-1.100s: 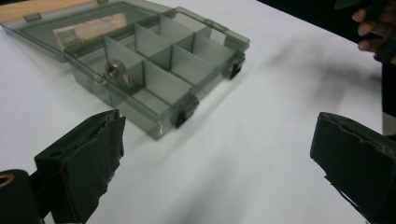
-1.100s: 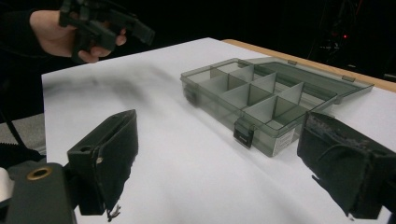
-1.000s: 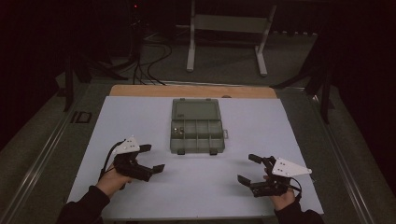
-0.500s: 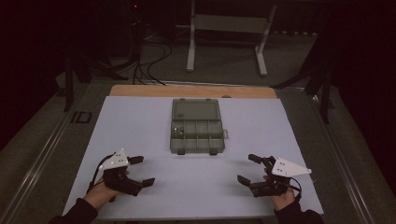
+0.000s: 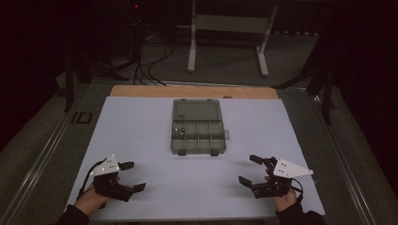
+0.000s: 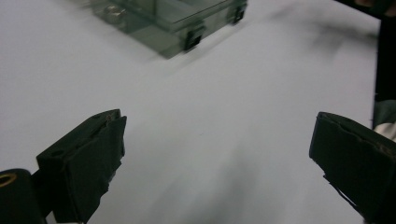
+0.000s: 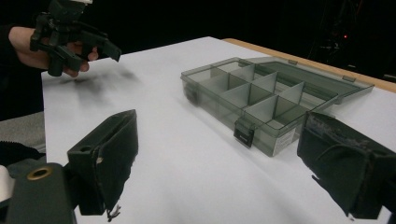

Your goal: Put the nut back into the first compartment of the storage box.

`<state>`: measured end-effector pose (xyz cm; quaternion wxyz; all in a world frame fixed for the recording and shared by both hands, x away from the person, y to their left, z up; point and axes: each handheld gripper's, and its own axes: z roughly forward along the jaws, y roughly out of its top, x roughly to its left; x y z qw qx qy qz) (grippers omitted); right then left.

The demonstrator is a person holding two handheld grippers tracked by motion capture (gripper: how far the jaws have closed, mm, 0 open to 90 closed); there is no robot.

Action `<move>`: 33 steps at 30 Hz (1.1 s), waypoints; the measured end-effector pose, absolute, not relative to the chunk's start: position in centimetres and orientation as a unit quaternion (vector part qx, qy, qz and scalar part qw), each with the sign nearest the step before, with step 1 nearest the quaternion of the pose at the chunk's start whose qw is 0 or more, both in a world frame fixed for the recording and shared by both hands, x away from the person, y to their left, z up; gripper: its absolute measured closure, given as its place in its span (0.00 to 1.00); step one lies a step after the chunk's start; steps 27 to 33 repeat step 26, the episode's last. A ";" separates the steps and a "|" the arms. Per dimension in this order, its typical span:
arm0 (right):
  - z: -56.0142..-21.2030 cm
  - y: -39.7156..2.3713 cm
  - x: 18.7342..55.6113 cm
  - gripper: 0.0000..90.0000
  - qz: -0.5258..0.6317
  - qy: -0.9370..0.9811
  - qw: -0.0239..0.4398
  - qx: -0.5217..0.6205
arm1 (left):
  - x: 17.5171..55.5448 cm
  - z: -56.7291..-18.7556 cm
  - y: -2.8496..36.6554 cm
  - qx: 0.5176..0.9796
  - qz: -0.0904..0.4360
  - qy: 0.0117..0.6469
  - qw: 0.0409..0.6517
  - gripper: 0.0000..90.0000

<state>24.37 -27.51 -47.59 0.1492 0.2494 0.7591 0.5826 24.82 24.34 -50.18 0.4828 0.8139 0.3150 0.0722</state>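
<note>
A smoky transparent compartment box (image 5: pixel 198 126) lies open at the middle of the white table sheet (image 5: pixel 136 126), its lid folded flat on the far side. Small shiny parts (image 5: pixel 177 131) sit in a left compartment. My left gripper (image 5: pixel 133 176) hovers near the front left corner, open and holding nothing. In the left gripper view its jaws (image 6: pixel 219 154) stand wide apart over bare sheet, the box (image 6: pixel 173 18) ahead. My right gripper (image 5: pixel 249 169) is open and holding nothing at the front right. In the right gripper view its jaws (image 7: pixel 219 149) frame the box (image 7: pixel 261 98).
A wooden strip (image 5: pixel 192 91) edges the table's far side. Beyond it a metal stand (image 5: pixel 230 28) and cables (image 5: pixel 145 70) lie on the dark floor. The right gripper view also shows the other hand's gripper (image 7: pixel 70 32) at upper left.
My left gripper has drawn back toward the near edge and a little left, still open. The right gripper and the box have not moved.
</note>
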 end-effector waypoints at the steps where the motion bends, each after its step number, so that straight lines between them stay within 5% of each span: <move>1: -47.6 -27.5 24.3 0.14 0.582 0.759 0.149 0.250 | 24.8 -50.3 24.5 0.814 0.071 0.319 0.481 0.04; 33: -47.7 -27.5 24.4 0.14 0.583 0.760 0.144 0.249 | 24.7 -50.8 24.8 0.801 0.094 0.324 0.495 0.04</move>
